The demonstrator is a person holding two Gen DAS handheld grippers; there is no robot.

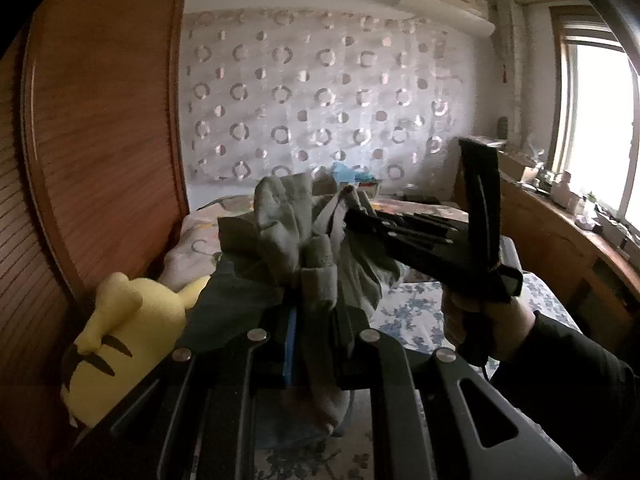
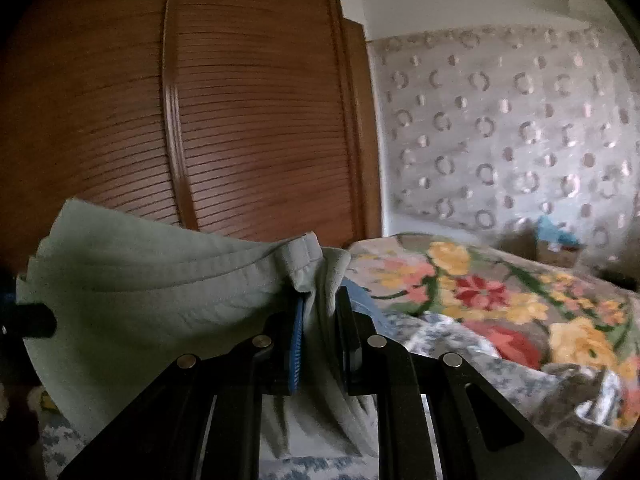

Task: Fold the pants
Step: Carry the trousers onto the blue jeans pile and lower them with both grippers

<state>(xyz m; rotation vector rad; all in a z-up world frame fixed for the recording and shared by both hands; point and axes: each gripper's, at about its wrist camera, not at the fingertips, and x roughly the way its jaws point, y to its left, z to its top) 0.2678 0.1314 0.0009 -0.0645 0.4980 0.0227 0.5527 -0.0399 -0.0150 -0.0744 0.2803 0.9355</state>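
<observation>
The grey-green pants (image 1: 280, 216) hang bunched in the air between both grippers, above the bed. At the bottom of the left wrist view, my left gripper (image 1: 316, 320) is shut on a gathered fold of them. My right gripper (image 1: 352, 205) comes in from the right, held by a hand (image 1: 480, 320), and its tips pinch the same bundle higher up. In the right wrist view my right gripper (image 2: 320, 312) is shut on a hemmed edge of the pants (image 2: 140, 280). From there the cloth spreads out to the left as a taut sheet.
A yellow plush toy (image 1: 120, 340) lies by the slatted wooden wardrobe (image 2: 240, 120) on the left. A flowered blanket (image 2: 500, 300) is heaped on the blue-patterned bed sheet (image 1: 416, 312). At the right, a cluttered wooden desk (image 1: 560, 232) runs under the window.
</observation>
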